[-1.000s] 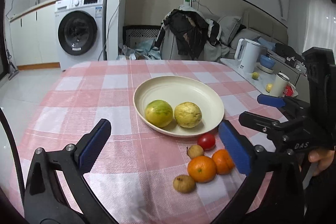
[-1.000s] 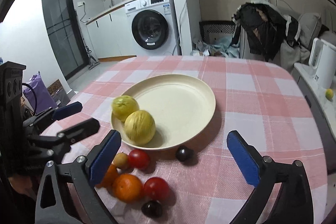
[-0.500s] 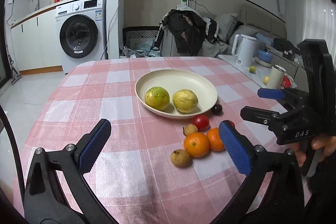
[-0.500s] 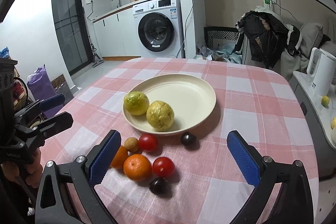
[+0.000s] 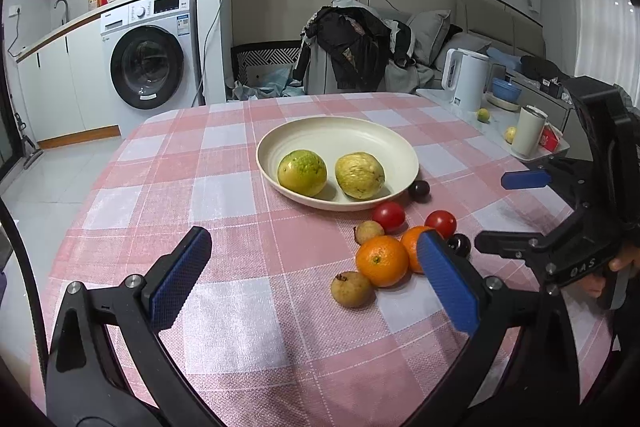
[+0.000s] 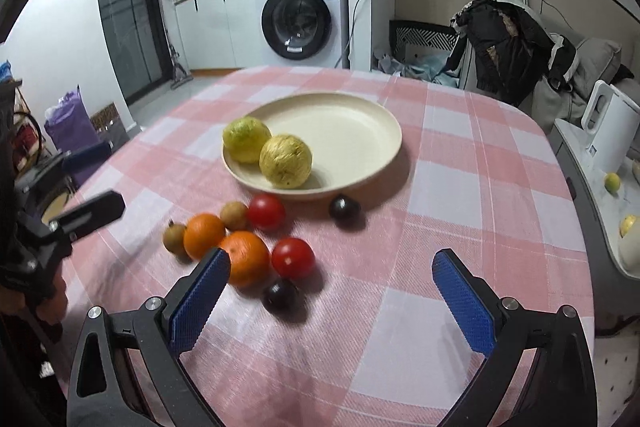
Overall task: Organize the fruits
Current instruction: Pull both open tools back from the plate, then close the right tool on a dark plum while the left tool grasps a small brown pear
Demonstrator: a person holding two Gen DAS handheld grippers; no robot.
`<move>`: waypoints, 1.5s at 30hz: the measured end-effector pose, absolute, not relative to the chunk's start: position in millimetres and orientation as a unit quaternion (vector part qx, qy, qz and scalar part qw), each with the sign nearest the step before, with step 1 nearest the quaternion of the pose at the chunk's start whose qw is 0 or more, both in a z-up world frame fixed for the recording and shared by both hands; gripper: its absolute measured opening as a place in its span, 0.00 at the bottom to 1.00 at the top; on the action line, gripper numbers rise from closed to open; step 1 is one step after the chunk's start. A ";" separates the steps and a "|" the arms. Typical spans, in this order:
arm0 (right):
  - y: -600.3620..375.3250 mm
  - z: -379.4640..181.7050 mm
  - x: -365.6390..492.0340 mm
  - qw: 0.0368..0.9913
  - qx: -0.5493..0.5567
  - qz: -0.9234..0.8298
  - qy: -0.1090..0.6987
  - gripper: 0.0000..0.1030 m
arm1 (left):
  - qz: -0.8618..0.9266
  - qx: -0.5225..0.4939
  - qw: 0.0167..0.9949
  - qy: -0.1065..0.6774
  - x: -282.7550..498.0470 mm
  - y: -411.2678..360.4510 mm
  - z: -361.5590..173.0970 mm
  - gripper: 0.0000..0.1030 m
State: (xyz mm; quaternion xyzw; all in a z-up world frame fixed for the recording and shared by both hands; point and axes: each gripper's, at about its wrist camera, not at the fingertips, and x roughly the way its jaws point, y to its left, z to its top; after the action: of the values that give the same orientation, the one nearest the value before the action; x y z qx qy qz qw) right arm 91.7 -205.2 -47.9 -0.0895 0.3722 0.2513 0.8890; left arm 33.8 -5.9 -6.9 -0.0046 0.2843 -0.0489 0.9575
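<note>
A cream plate [image 5: 344, 135] [image 6: 352, 131] on the pink checked table holds a greenish fruit [image 5: 302, 173] [image 6: 245, 139] and a yellow fruit [image 5: 359, 175] [image 6: 285, 166]. In front of the plate lie two oranges [image 5: 382, 260] [image 6: 246, 258], two red tomatoes [image 5: 389, 216] [image 6: 293, 258], small brown fruits [image 5: 351, 289] [image 6: 174, 236] and dark plums [image 5: 418, 190] [image 6: 344, 207]. My left gripper [image 5: 314, 277] is open, hovering near the fruit pile. My right gripper [image 6: 332, 291] is open too, with nothing between its fingers.
A side counter at the right carries a white kettle [image 5: 466, 79], a mug [image 5: 528, 131] and small yellow fruits [image 5: 483, 115]. Beyond the table are a washing machine [image 5: 148, 63] and a chair draped with dark clothes [image 5: 352, 47]. A hand [image 5: 612, 267] holds the right gripper.
Both grippers have drawn back from the plate, so the plate looks farther off and more of the fruit pile shows. Both stay open; no fruit has moved.
</note>
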 end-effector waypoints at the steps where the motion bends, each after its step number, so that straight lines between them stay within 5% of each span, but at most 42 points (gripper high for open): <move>1: -205.1 -49.7 91.5 0.887 -0.095 0.251 0.375 1.00 | -0.049 -0.004 0.957 0.287 35.1 -5.8 -7.7 0.99; 19: -199.6 -77.5 85.7 0.838 -0.128 0.300 0.438 0.98 | -0.060 0.006 0.940 0.337 50.2 -11.6 -29.4 0.99; 23: -195.5 -79.4 85.3 0.831 -0.121 0.317 0.441 0.79 | -0.063 0.015 0.936 0.347 53.1 -15.4 -34.6 0.99; 31: -189.6 -81.4 86.2 0.832 -0.114 0.325 0.435 0.59 | -0.066 0.023 0.928 0.367 57.0 -17.6 -41.4 0.99; 45: -179.5 -84.7 84.8 0.832 -0.123 0.325 0.432 0.50 | -0.057 0.008 0.919 0.391 63.7 -11.3 -49.4 0.99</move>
State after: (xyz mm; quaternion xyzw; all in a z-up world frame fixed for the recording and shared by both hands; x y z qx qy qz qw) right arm 84.8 -179.5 -84.7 -0.1225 0.4320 0.3247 0.8324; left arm 63.7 -11.3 -49.4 0.0078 0.3912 -0.0566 0.9185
